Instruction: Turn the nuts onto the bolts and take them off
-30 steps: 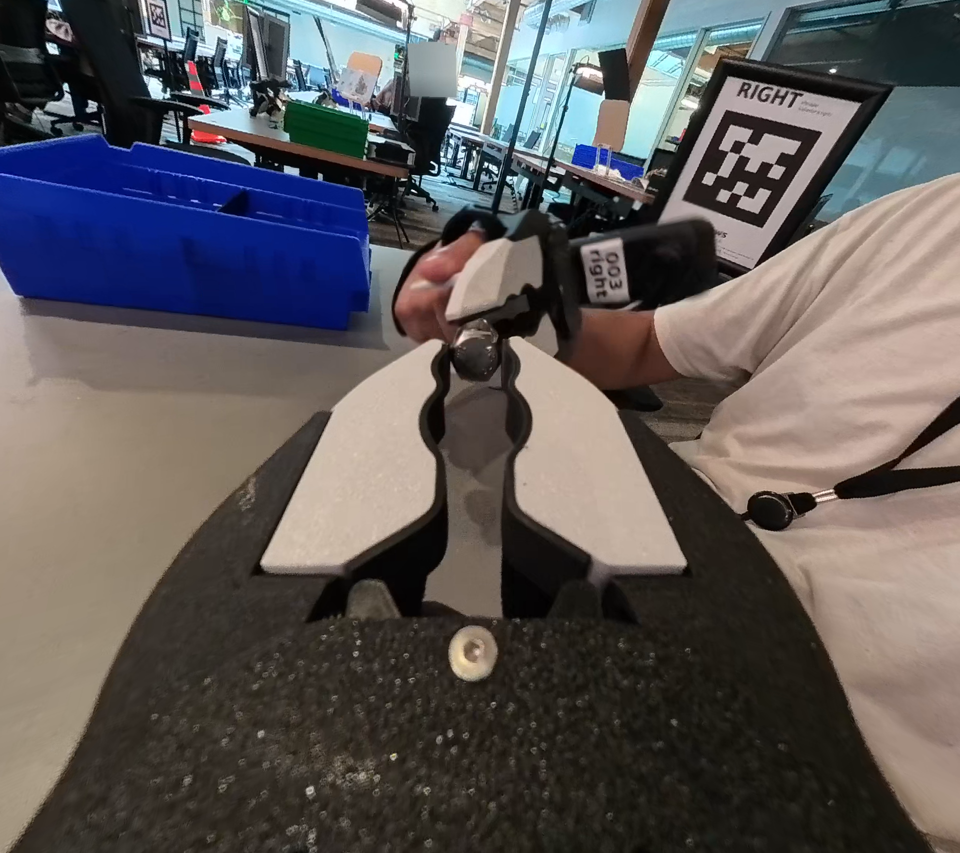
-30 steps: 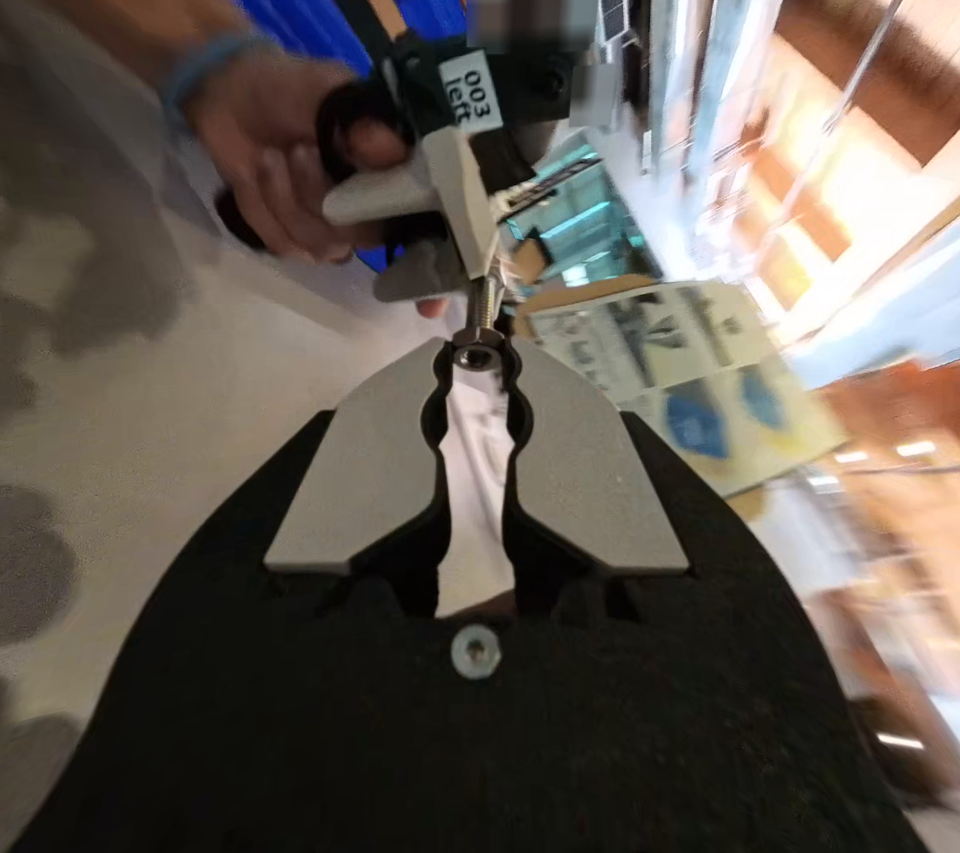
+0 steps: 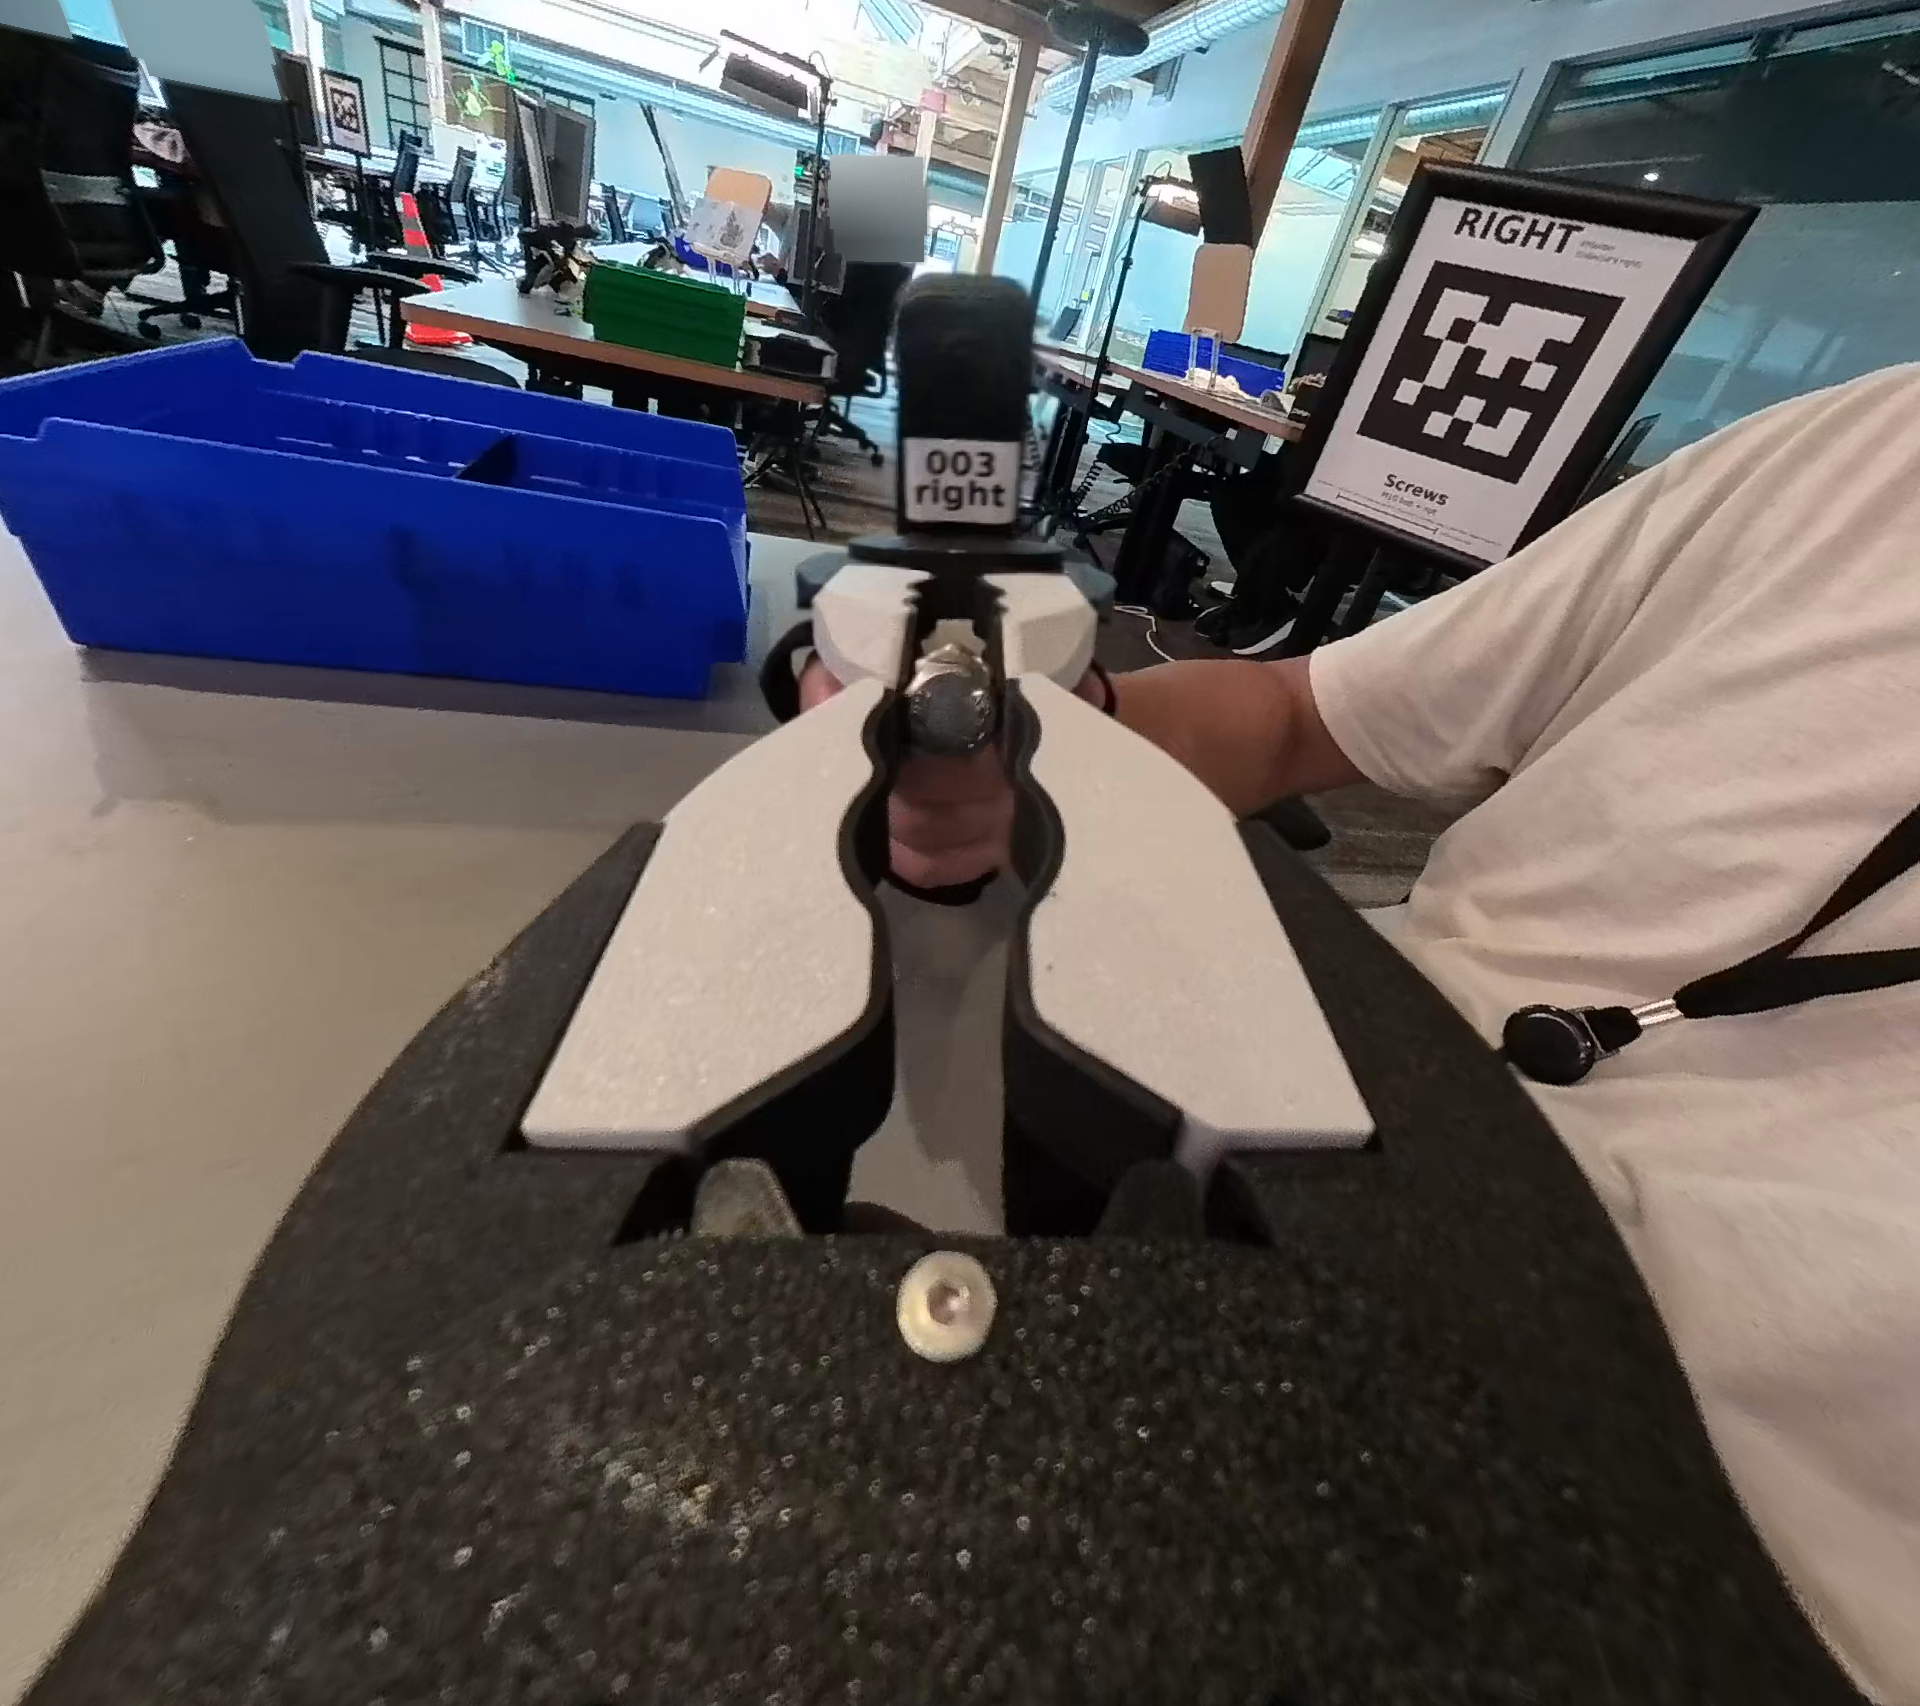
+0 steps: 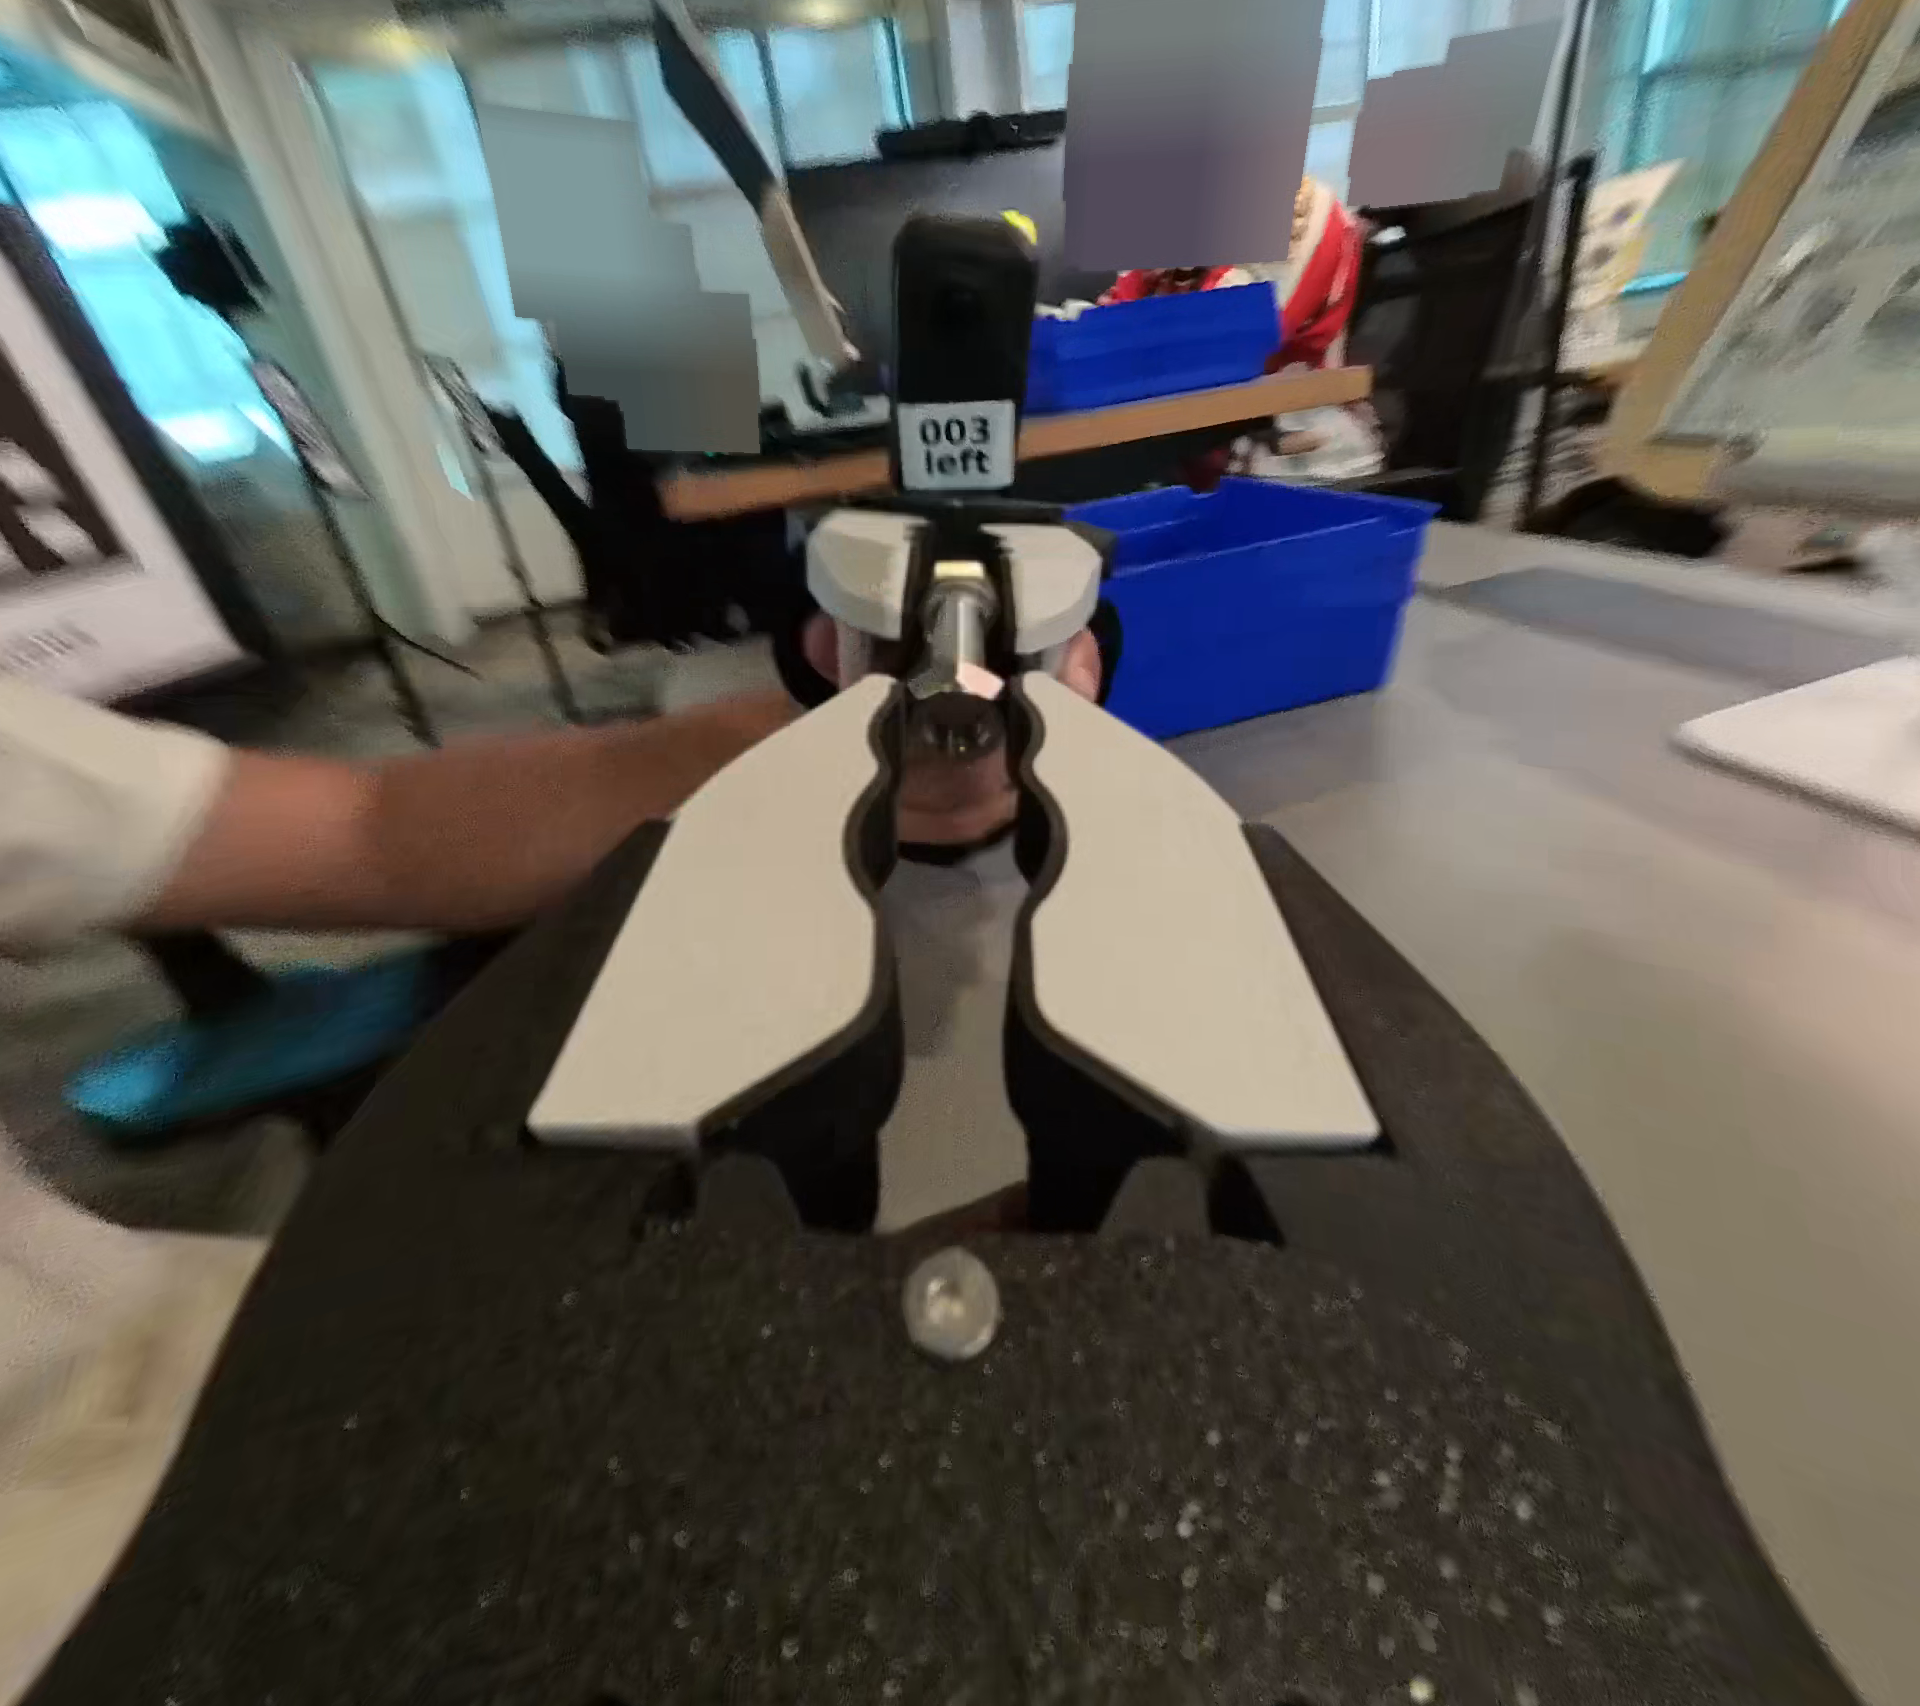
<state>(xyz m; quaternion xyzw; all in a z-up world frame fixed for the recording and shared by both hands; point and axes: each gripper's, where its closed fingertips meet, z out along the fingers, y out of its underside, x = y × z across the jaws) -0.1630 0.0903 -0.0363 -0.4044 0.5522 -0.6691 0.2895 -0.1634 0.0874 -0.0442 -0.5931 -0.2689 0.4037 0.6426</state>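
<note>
- Left gripper (image 3: 948,700): two flat pale-grey fingers with a grainy matte face and wavy black inner edges, set in a speckled black foam-like body. Jaws clenched on the domed head of a shiny steel bolt (image 3: 948,711), gripped at the very fingertips.
- Right gripper (image 4: 951,700): same build, same grey fingers. Jaws clenched on a steel hex nut (image 4: 951,682), which sits on the bolt's threaded shank.
- The two grippers face each other tip to tip above the smooth pale-grey tabletop (image 3: 208,877). The bolt runs level between them, head in the left jaws, nut in the right.
- In the right wrist view the shank shows bare between the nut and the left gripper's tips. How far the nut is threaded on I cannot tell.
- Each gripper carries a black rounded camera block with a small white printed label below it; text not transcribed.
- Blue moulded plastic bin (image 3: 384,534), open-topped with inner dividers, stands on the tabletop well behind and left of the grippers.
- Black-framed white sign (image 3: 1507,368) with a black-and-white square block marker and printed lines stands upright beyond the tabletop's far right edge.
- Person's bare forearm (image 3: 1216,731) and white short sleeve, soft cloth, at right; black lanyard (image 3: 1766,970) with a round black clip across the shirt.
- Right wrist view is motion-blurred; a white flat board (image 4: 1829,752) lies on the tabletop at its right edge.
</note>
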